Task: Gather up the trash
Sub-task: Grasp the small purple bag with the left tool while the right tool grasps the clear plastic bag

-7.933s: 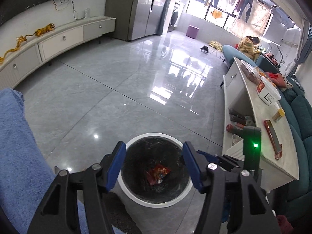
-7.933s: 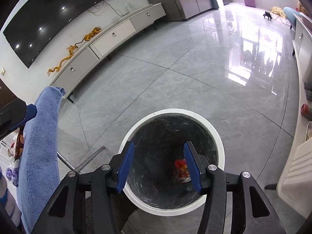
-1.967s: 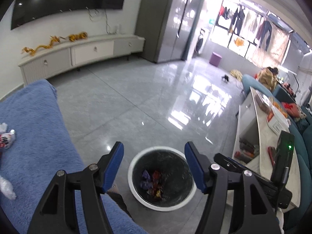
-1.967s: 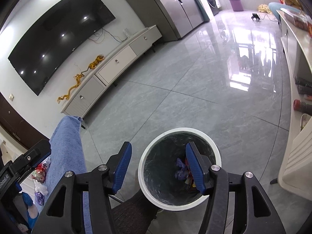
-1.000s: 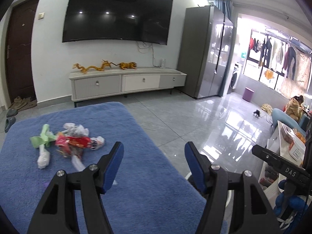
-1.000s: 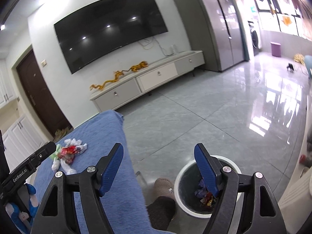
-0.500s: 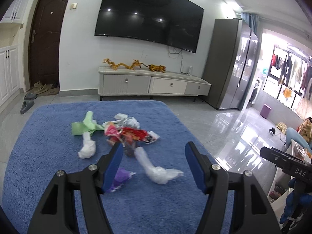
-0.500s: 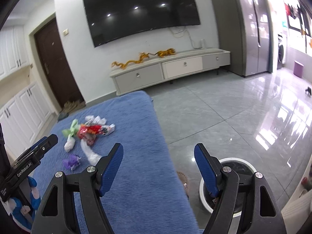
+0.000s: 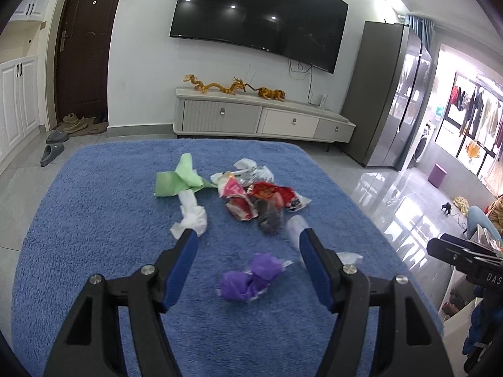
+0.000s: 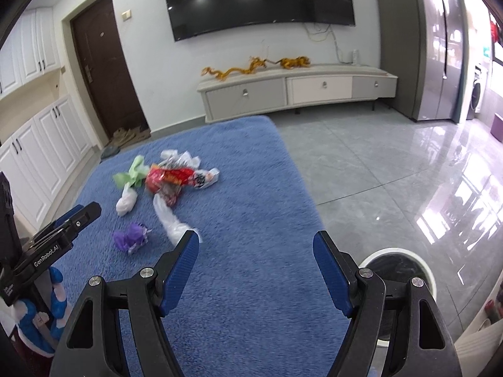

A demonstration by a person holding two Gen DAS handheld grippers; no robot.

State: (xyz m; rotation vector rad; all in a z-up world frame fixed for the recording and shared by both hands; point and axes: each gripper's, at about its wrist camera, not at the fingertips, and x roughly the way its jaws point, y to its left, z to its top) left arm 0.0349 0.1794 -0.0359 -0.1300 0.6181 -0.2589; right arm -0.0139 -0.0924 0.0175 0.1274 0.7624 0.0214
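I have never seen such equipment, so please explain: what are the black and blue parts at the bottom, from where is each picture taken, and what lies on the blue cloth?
They are two hand-held grippers, each carrying its own camera. One picture looks along the left gripper, the other along the right gripper. Both are open and hold nothing. On the blue towel lies trash: a purple wrapper, red snack wrappers, white tissue and green paper. The trash bin stands on the floor at the right.
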